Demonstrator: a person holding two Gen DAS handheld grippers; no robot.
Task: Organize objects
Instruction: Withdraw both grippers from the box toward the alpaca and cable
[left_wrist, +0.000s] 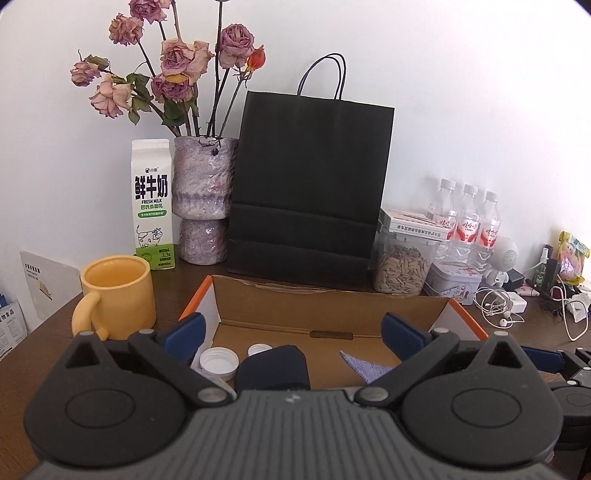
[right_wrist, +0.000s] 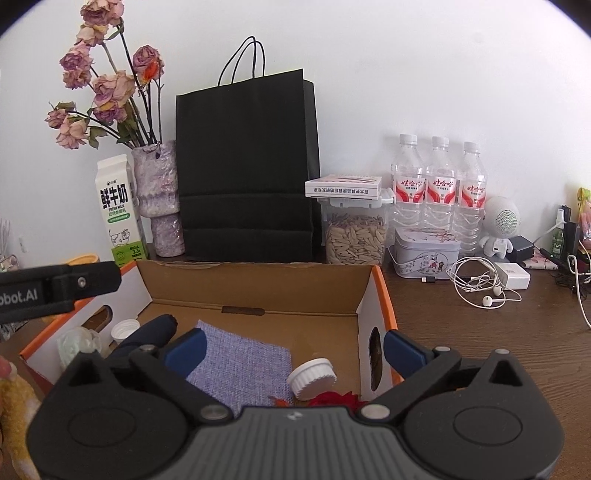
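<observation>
An open cardboard box (left_wrist: 332, 306) (right_wrist: 258, 288) with orange edges lies on the dark wooden table. Inside are white bottle caps (left_wrist: 218, 362) (right_wrist: 312, 378), a rolled dark navy item (left_wrist: 273, 367) (right_wrist: 155, 330), a lilac woven cloth (left_wrist: 365, 367) (right_wrist: 240, 363), and a red flower (right_wrist: 334, 398). My left gripper (left_wrist: 291, 338) hangs wide open over the box's near side with nothing between its blue pads. My right gripper (right_wrist: 293, 349) is also wide open over the box's right end, one pad on each side of the box's right wall, gripping nothing. The left gripper's body (right_wrist: 59, 286) shows at the left of the right wrist view.
Behind the box stand a black paper bag (left_wrist: 310, 192) (right_wrist: 247, 170), a vase of dried roses (left_wrist: 203, 199), a milk carton (left_wrist: 152, 206) and a yellow mug (left_wrist: 116, 295). To the right are a seed jar (right_wrist: 356, 236), three water bottles (right_wrist: 437, 188), a tin (right_wrist: 424, 254) and earphones (right_wrist: 480, 284).
</observation>
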